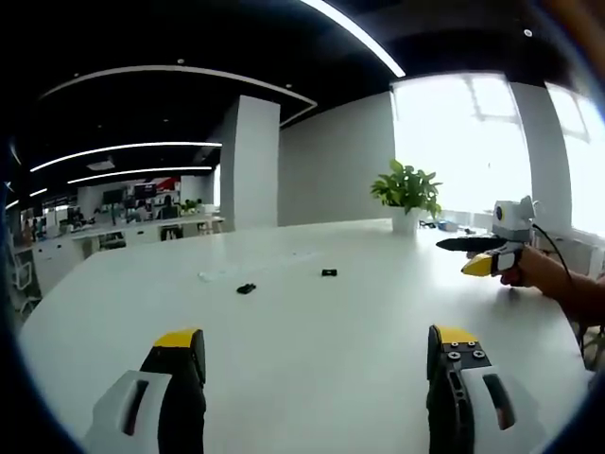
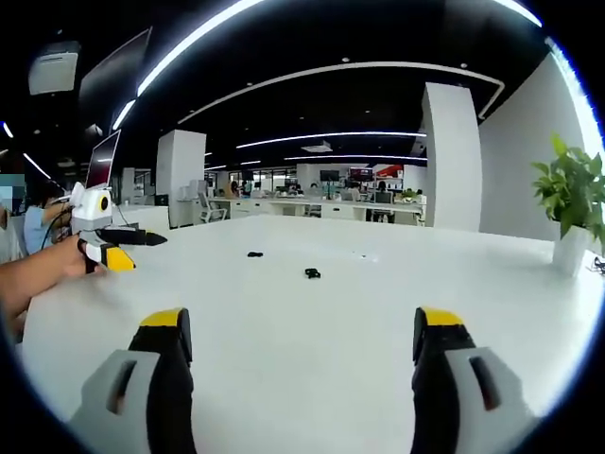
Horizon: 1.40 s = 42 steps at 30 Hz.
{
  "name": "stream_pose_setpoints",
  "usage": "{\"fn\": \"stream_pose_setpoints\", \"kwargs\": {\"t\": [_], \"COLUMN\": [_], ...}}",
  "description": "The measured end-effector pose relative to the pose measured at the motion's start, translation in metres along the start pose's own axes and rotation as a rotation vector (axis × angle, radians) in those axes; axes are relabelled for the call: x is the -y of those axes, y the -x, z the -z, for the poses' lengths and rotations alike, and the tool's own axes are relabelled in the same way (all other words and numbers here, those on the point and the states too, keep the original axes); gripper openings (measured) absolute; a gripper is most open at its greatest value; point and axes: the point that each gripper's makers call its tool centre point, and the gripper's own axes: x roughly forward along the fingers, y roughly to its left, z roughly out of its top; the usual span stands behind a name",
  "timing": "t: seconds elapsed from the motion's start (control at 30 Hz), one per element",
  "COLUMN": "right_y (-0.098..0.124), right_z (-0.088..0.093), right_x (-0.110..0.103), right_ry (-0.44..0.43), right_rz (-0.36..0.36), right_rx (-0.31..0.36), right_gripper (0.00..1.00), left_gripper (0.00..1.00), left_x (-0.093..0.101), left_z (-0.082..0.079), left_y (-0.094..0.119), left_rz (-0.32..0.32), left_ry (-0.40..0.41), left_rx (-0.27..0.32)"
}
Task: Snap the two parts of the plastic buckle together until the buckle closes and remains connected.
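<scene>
Both tongs [image 1: 317, 345] [image 2: 301, 326] gape empty above two separate buckle halves [image 1: 246, 288] [image 1: 328, 272] on the table [image 1: 312, 312].

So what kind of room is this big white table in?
Probably an open-plan office: a large white table, rows of desks with monitors behind it, long ceiling strip lights, and a potted green plant.

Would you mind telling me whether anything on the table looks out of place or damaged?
Nothing stands out. The two buckle parts, one and the other, lie apart on the white table, unconnected. Both tools are open, left tool, right tool.
</scene>
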Motion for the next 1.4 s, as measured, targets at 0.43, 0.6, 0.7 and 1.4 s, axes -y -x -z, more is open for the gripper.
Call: {"fn": "stream_pose_setpoints", "kwargs": {"t": [0.43, 0.6, 0.7, 1.4], "right_y": [-0.004, -0.004, -0.002, 0.003], "right_z": [0.005, 0.006, 0.002, -0.012], "right_x": [-0.002, -0.004, -0.005, -0.015], "right_ry": [-0.018, -0.007, -0.02, 0.018], "right_rz": [-0.019, -0.016, -0.019, -0.032], "right_rx": [-0.021, -0.027, -0.01, 0.028], "right_gripper": [0.96, 0.94, 0.93, 0.93], "left_gripper": [0.94, 0.93, 0.95, 0.99], "left_x": [-0.007, -0.014, -0.012, 0.003], "left_z": [-0.003, -0.011, -0.018, -0.016], "left_y": [0.003, 0.008, 0.013, 0.007], "left_rz": [-0.027, -0.012, -0.009, 0.058], "left_ry": [0.03, 0.092, 0.104, 0.058], "left_rx": [0.034, 0.076, 0.102, 0.07]}}
